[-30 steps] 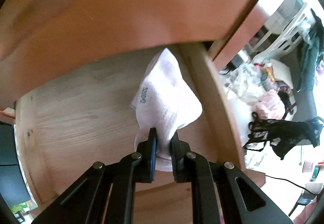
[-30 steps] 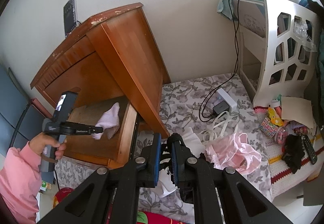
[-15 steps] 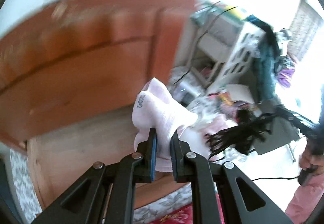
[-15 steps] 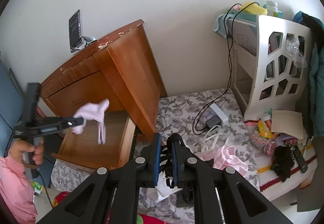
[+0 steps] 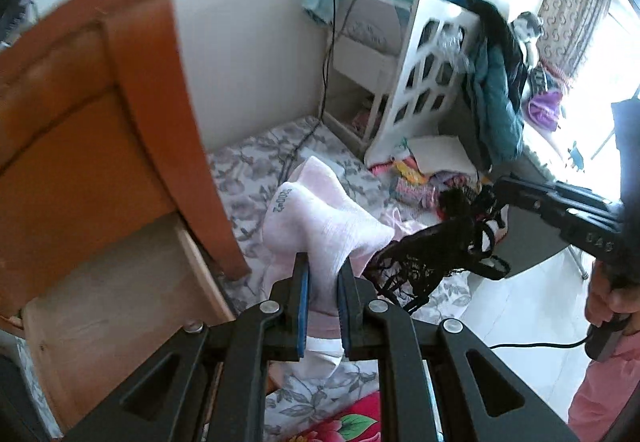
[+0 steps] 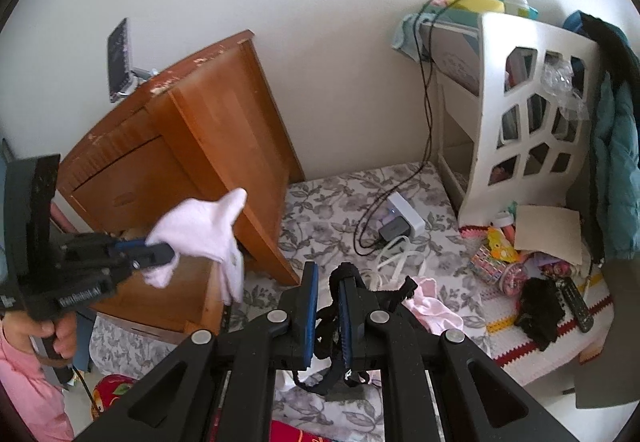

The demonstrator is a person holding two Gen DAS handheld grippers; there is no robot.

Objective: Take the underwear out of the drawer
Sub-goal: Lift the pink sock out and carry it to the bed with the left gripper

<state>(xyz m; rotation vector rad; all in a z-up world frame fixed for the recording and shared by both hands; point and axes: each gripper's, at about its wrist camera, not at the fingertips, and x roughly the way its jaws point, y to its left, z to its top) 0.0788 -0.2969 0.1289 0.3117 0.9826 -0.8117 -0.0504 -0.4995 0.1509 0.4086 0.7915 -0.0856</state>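
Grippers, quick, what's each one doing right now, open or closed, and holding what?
Left gripper: closed on the pale pink underwear, held up off the drawer.
Right gripper: closed on the black lace underwear.

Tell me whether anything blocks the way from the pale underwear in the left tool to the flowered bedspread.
Nothing visible does. The pale underwear, clamped in the left tool, hangs clear of the drawer. Open air lies between it and the bedspread. The right tool holds black underwear off to the side.
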